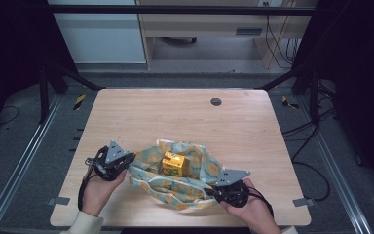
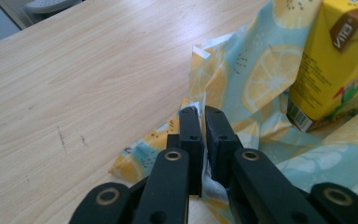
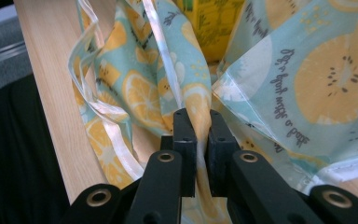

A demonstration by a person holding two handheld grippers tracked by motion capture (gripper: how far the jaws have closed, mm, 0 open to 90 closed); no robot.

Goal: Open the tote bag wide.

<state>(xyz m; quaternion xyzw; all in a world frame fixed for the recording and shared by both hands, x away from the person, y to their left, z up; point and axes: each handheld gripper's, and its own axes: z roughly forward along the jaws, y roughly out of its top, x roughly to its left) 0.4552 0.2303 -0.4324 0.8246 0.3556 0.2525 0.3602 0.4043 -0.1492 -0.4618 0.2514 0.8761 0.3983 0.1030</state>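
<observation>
At lower centre of the high view, your left gripper (image 1: 129, 159) and right gripper (image 1: 213, 189) each clamped an edge of the lemon-print bag (image 1: 195, 187) around the yellow carton (image 1: 173, 164); even, gentle pulling would have kept it upright.

Wooden table (image 1: 141, 117), perhaps grey carpet (image 1: 29, 146).

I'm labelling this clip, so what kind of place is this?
Probably a lab recording station: a bare wooden table inside a dark metal frame, loose cables on grey carpet, and two handheld grippers pinching a lemon-print cloth.
</observation>
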